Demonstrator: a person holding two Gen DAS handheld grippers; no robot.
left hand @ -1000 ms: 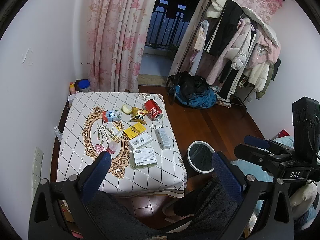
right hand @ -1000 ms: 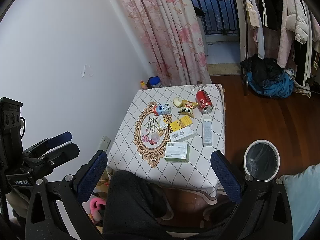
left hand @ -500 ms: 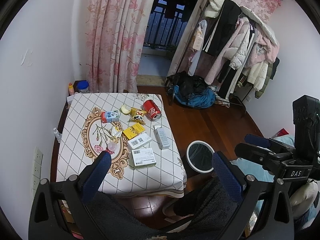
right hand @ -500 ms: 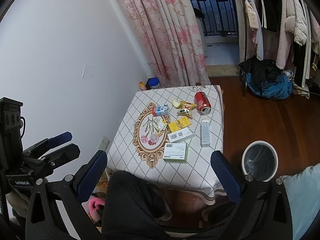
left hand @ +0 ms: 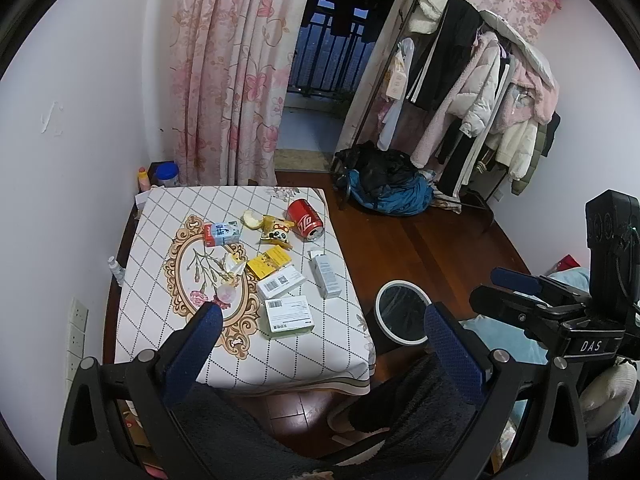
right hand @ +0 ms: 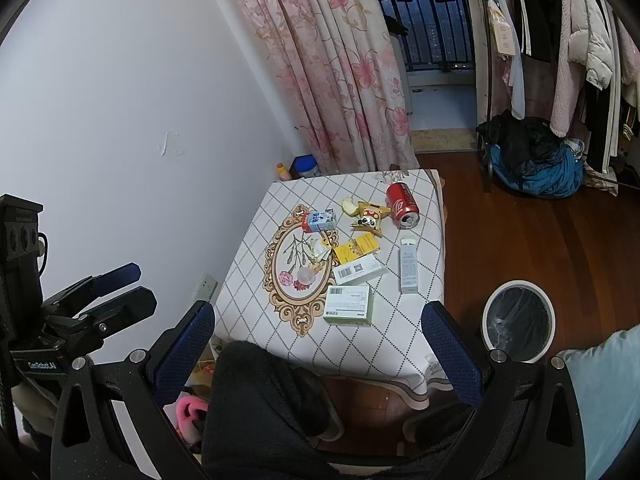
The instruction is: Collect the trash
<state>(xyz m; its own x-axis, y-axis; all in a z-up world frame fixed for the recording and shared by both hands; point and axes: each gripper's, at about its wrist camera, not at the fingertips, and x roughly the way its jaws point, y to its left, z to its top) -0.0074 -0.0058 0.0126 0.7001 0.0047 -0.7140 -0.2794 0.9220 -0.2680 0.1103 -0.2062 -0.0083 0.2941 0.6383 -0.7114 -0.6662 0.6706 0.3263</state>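
Bedroom corner with floral curtain, clothes rack, wooden floor; small table (left hand: pixel 256 364) under a diamond-pattern cloth standing against the wall.

Items lying on the table, all untouched:
- red can (left hand: pixel 305 219), tipped on its side near the far right edge
- small milk carton (left hand: pixel 221 233)
- yellow box (left hand: pixel 268 261)
- white labelled box (left hand: pixel 281 282)
- green-sided box (left hand: pixel 289 314), nearest the grippers
- slim white carton (left hand: pixel 325 273) along the right edge
- wrappers and scraps around the centre

Round white bin (right hand: pixel 518 321) is sitting on the floor just beside the table's near right corner, probably so trash can be dropped straight in.

Left gripper (left hand: pixel 320 344) and right gripper (right hand: pixel 318 344) are both hanging above the person's lap with fingers spread wide, nothing between them. Every item is lying well ahead of the fingertips; collecting is apparently not yet begun.
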